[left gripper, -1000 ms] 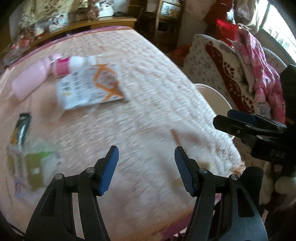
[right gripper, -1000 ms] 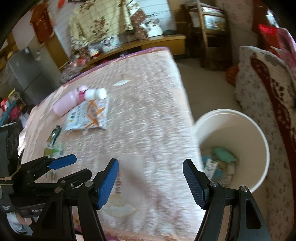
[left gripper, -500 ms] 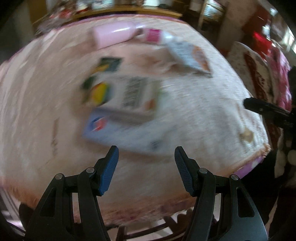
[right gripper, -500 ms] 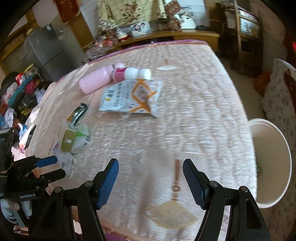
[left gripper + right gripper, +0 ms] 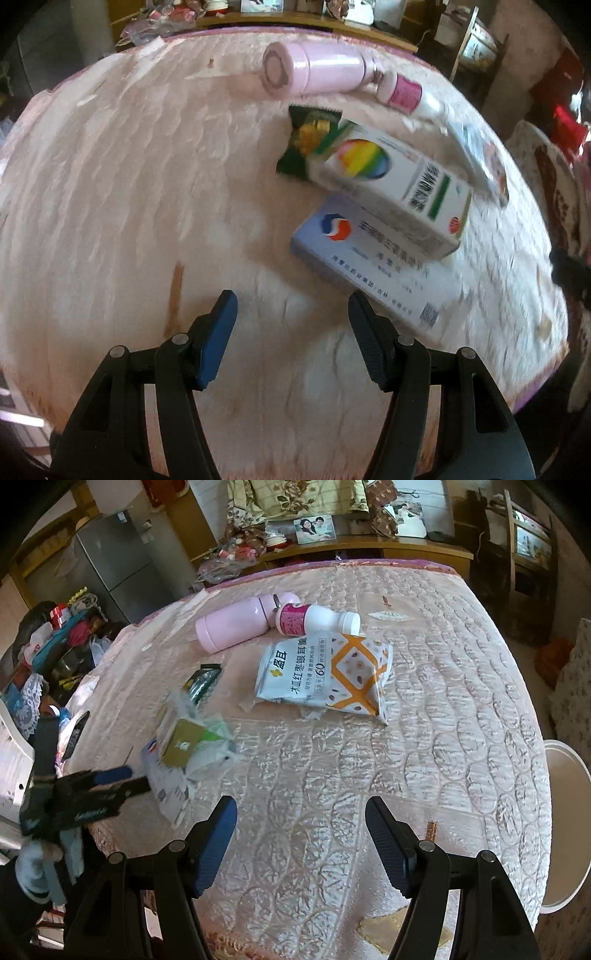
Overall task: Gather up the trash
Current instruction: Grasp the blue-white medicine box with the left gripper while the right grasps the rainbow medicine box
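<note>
Left wrist view: the left gripper [image 5: 291,325] hangs over the bed [image 5: 110,206] with jaws spread and empty. Just ahead lies a blue-and-white box [image 5: 365,258], with a white box [image 5: 391,184] resting across it and a dark wrapper [image 5: 306,144] tucked behind. To take the nearest box cleanly, I would straddle its narrow sides and close low.

Right wrist view: the right gripper [image 5: 301,834] also has its jaws spread, holding nothing. The snack bag [image 5: 325,674] and two bottles, a pink bottle [image 5: 236,626] and a white bottle [image 5: 314,620], lie farther off; the bin [image 5: 565,827] stands beside the bed's right edge.
</note>
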`<state>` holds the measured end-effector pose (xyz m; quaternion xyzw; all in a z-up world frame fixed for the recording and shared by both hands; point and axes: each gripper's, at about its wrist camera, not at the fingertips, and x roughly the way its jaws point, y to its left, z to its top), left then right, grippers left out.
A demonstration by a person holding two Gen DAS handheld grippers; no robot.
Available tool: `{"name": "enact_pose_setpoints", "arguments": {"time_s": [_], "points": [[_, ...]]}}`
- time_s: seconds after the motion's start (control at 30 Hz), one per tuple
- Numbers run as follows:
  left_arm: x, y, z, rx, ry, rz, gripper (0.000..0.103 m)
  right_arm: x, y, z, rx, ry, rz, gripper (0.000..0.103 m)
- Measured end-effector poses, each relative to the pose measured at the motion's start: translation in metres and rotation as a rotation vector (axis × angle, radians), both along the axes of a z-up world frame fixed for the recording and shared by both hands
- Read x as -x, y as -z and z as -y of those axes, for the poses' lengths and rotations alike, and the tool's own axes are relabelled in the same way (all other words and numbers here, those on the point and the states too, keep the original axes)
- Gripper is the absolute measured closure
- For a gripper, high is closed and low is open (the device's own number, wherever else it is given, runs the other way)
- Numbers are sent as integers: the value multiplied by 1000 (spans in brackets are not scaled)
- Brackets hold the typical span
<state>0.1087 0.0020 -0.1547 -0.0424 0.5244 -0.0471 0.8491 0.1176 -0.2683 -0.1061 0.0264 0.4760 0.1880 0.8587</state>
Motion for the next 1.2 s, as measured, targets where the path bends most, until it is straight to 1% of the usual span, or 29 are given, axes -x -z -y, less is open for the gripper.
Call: {"name": "enact_pose_setpoints", "arguments": {"time_s": [0.17,0.23,0.3,0.53,0.6,0.67,0.7,0.8,0.9,0.93,0.97,1.0,1.03,1.1,1.2], "points": [[-34,-4,4,38,10,14,42,-11,-4,-8,-37,-12,-2,29],[-41,-6,4,72,11,11,42,-16,-6,-15,-38,-22,0,29],[-39,-10,3,95,20,19,42,-23,-9,-26,-37,-39,7,29],[-20,-17,-7,90,36,1,42,-56,-21,-73,-46,-141,28,28],[-15,-17,-10,98,37,-5,42,-71,-21,-90,-26,-168,25,24],[-11,-18,-11,108,42,-11,42,-86,-16,-108,17,-203,4,19],[-8,-18,-11,119,46,-14,42,-96,-11,-119,56,-225,-15,19],[-5,-20,-8,140,57,-12,41,-114,2,-136,150,-235,-25,19],[-5,-20,-5,157,63,-14,41,-129,18,-140,173,-244,-69,19],[-6,-20,-4,166,63,-18,41,-131,23,-140,177,-246,-86,21],[-7,-19,-3,176,62,-22,41,-132,26,-139,184,-237,-88,34],[-8,-18,-2,183,62,-27,41,-130,28,-135,190,-222,-84,43],[-8,-18,-1,188,63,-30,41,-127,27,-130,181,-212,-75,49],[-11,-18,3,204,63,-32,41,-119,21,-119,159,-200,-45,50],[-18,-20,12,229,52,-16,40,-102,2,-99,137,-173,15,51]]}}
